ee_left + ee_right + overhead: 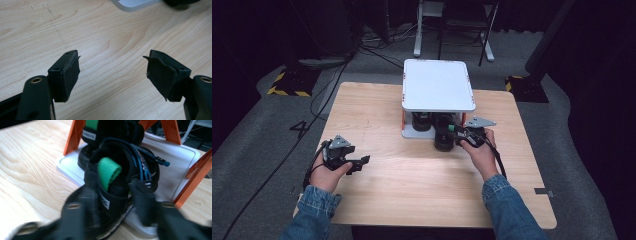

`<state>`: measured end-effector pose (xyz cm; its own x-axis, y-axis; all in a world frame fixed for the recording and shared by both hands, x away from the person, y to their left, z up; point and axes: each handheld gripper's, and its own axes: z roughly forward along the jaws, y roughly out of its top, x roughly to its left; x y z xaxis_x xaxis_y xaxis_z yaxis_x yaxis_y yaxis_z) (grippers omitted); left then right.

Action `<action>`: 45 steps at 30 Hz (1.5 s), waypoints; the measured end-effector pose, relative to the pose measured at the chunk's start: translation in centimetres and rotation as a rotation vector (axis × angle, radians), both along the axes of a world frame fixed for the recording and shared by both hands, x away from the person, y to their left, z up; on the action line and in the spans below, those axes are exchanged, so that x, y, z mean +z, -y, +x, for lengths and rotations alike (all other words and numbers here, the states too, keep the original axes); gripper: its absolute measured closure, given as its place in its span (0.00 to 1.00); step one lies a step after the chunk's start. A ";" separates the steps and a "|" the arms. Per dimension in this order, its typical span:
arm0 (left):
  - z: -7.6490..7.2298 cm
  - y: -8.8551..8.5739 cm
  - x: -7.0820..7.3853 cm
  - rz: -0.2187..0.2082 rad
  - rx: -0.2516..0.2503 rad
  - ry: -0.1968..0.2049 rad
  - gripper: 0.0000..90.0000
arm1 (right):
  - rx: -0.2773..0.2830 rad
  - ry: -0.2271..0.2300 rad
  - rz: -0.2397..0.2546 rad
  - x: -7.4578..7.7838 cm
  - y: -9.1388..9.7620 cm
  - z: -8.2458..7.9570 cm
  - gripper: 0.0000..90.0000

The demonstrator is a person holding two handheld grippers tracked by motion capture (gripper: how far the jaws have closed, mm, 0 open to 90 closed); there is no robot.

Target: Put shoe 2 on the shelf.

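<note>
Wooden table (412, 175) on grey carpet, dark room behind, cables trailing across the floor. High view: white two-tier rack (438, 85) with orange posts sits at the far middle of the table; one black shoe (422, 121) is on its lower shelf, a second black sandal (445, 136) sits at the rack's front edge, partly off the shelf. Right gripper (460, 136) is right at that sandal, hand behind it. Left gripper (360, 164) is low over bare wood at near left, well apart from the rack. Left gripper view: both black pads (70, 75) spread wide, nothing between them, just wood grain below; rack corner (135, 5) at the top edge. Right gripper view: blurred jaws straddle the sandal's heel (117, 185), green lining and blue straps visible, sole resting on the white shelf edge (67, 171). Jaws part open; can't tell through the blur whether the pads touch the heel. Other shoe (110, 132) sits behind on the shelf between orange posts (75, 135).
</note>
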<state>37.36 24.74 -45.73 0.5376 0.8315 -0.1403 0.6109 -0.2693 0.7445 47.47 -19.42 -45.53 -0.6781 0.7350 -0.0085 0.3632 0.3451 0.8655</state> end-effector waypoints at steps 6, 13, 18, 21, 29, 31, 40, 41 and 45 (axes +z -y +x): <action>0.1 0.3 0.1 0.007 -0.015 0.006 0.30 | -0.074 0.050 0.018 1.3 -0.1 -3.6 0.38; 0.2 0.6 0.0 0.007 -0.022 -0.003 0.30 | -0.147 -0.155 0.012 0.2 -0.8 -8.2 0.27; 0.3 0.9 0.1 0.006 -0.030 0.003 0.30 | -0.204 -0.125 0.001 -1.5 -1.6 -7.6 0.35; 0.4 0.9 0.0 0.012 -0.029 0.002 0.29 | -0.268 -0.114 0.005 -2.5 -2.6 -6.6 0.44; 0.1 0.6 0.0 0.004 -0.032 0.003 0.29 | -0.292 -0.090 0.008 -3.0 -3.5 -5.1 0.55; 0.0 0.5 0.0 0.003 -0.028 0.004 0.29 | -0.291 -0.067 -0.018 -3.0 -3.6 -4.7 0.57; -1.1 -0.4 0.0 0.004 -0.007 0.007 0.29 | -0.273 -0.046 -0.063 -2.9 -3.4 -0.9 0.65; -1.3 -0.6 -0.1 0.007 -0.005 0.009 0.29 | -0.272 -0.046 -0.064 -2.8 -3.4 -0.6 0.66; -2.1 -1.5 -0.1 0.004 0.021 0.004 0.29 | -0.275 -0.041 -0.057 -2.8 -3.6 0.6 0.66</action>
